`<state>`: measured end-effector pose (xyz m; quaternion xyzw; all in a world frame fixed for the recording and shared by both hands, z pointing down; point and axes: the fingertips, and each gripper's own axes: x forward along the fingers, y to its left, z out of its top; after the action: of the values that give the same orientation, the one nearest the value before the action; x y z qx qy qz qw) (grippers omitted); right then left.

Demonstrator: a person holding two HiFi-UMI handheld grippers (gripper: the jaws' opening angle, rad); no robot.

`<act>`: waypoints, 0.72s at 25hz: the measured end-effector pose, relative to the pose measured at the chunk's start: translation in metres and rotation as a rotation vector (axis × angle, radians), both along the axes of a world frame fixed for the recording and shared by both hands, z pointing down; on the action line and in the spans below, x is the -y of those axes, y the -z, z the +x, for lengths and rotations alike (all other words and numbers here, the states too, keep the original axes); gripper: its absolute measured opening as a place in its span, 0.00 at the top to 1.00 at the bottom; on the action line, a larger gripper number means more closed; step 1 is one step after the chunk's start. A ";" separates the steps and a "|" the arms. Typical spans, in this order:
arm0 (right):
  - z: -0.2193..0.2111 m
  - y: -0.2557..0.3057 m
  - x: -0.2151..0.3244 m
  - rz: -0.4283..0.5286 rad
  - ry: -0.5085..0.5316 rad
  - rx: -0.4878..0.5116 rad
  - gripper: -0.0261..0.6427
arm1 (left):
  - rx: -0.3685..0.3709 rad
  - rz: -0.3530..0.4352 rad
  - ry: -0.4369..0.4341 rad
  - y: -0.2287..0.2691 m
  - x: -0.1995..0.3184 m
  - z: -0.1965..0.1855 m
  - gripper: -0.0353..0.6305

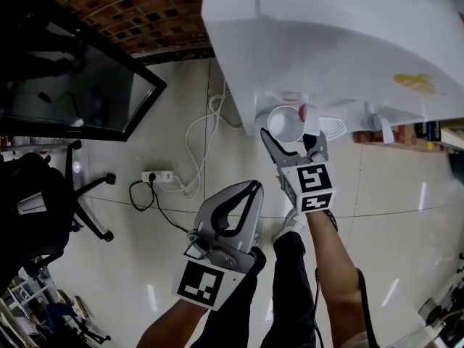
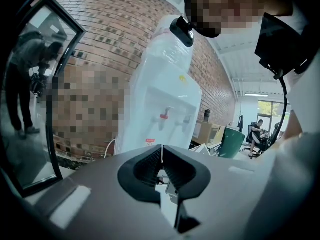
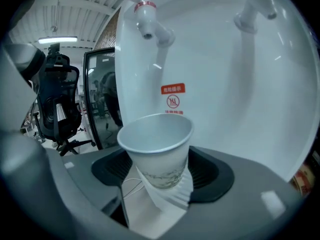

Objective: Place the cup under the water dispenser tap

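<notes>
A white paper cup (image 1: 285,124) sits in the recess of the white water dispenser (image 1: 326,42), just below the red tap (image 1: 302,112). My right gripper (image 1: 292,139) is shut on it, a pad on each side. In the right gripper view the cup (image 3: 159,149) leans slightly, its base on the ribbed white drip tray (image 3: 175,196), with the red tap (image 3: 146,19) above and a little left of its rim. A second tap (image 3: 250,4) is to the right. My left gripper (image 1: 250,191) hangs lower and nearer me, shut and empty; its jaws (image 2: 162,156) meet, pointing at the dispenser (image 2: 160,104).
A power strip with white and black cables (image 1: 158,175) lies on the tiled floor left of the dispenser. A black-framed glass panel (image 1: 87,85) and an office chair (image 1: 43,201) stand at the left. The person's leg and shoe (image 1: 290,227) are below the grippers.
</notes>
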<state>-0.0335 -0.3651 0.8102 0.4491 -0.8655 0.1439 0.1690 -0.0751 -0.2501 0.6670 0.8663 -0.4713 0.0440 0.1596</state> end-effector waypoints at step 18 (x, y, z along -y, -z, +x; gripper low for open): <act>0.023 0.057 -0.046 -0.026 -0.018 0.013 0.37 | -0.010 -0.008 -0.010 0.040 -0.009 0.017 0.95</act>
<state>-0.0102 -0.3196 0.7536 0.4537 -0.8606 0.1594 0.1678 -0.0582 -0.2415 0.6269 0.8682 -0.4660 0.0426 0.1653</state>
